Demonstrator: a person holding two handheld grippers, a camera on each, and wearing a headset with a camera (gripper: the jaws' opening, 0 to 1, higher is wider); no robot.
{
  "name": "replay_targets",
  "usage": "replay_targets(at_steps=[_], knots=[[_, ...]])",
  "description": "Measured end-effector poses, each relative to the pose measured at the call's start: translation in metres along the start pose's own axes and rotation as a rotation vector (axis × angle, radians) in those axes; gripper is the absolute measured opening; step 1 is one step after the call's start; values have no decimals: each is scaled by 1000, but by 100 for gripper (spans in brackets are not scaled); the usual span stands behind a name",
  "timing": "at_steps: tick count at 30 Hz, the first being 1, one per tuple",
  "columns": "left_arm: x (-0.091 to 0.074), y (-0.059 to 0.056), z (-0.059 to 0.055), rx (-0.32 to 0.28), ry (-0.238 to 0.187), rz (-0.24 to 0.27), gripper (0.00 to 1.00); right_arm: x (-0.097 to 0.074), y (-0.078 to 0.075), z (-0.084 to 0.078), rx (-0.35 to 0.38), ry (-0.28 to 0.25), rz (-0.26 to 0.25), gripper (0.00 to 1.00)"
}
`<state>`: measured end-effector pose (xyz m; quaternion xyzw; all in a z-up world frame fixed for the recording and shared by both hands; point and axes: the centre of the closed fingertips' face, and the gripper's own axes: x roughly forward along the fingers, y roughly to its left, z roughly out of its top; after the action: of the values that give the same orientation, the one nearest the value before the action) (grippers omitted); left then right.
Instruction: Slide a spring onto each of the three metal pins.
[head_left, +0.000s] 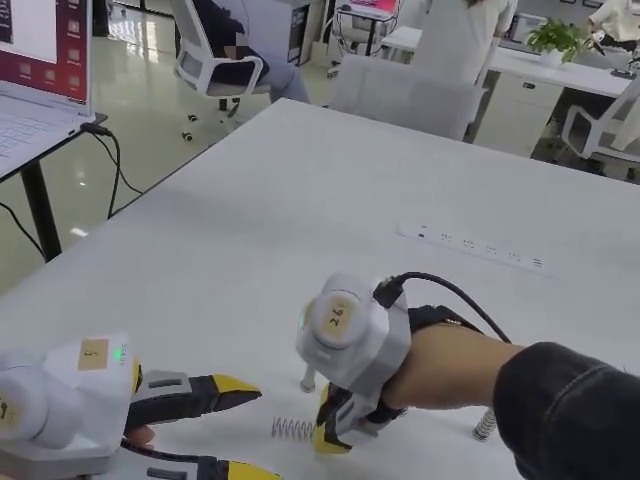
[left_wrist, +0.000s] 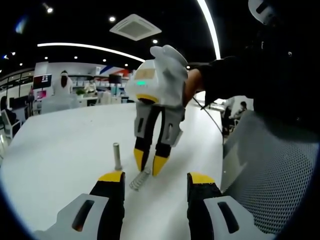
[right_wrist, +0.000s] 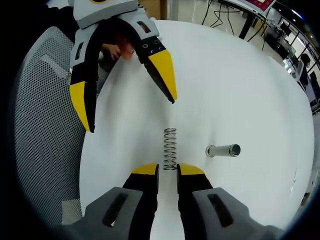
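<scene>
The right gripper hangs tip-down at the lower centre of the head view. Its jaws are narrowed to a slim gap that straddles one end of a loose spring lying flat on the white table, without visibly pinching it. Just beside the spring, a bare metal pin stands upright. At lower left, the left gripper points at the spring's other end, jaws spread wide and empty. A second spring stands upright at lower right, beside the person's dark sleeve.
</scene>
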<state>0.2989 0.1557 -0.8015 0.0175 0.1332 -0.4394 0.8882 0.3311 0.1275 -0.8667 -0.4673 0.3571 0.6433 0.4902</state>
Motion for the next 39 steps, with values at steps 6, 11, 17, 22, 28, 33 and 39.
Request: replay_targets(at_steps=[6,11,17,22,28,33,39], knots=[[-1,1,-1,-1,1,3,44,2,-2,0,-12,4,-4,8],[-2,1,-1,0,2,6,44,2,-1,2,-19,0,-11,8],[-2,1,-2,1,7,4,44,-2,0,4,-7,-7,-9,8],[-1,1,-3,4,13,1,43,-9,6,5,-12,-12,-2,7],[2,0,-1,9,15,-6,42,-18,11,7,-16,-24,2,7],[5,-2,-2,16,24,-18,40,-28,17,10,-21,-43,5,7],[7,-4,1,31,26,-29,38,-38,26,14,-36,-57,12,7]])
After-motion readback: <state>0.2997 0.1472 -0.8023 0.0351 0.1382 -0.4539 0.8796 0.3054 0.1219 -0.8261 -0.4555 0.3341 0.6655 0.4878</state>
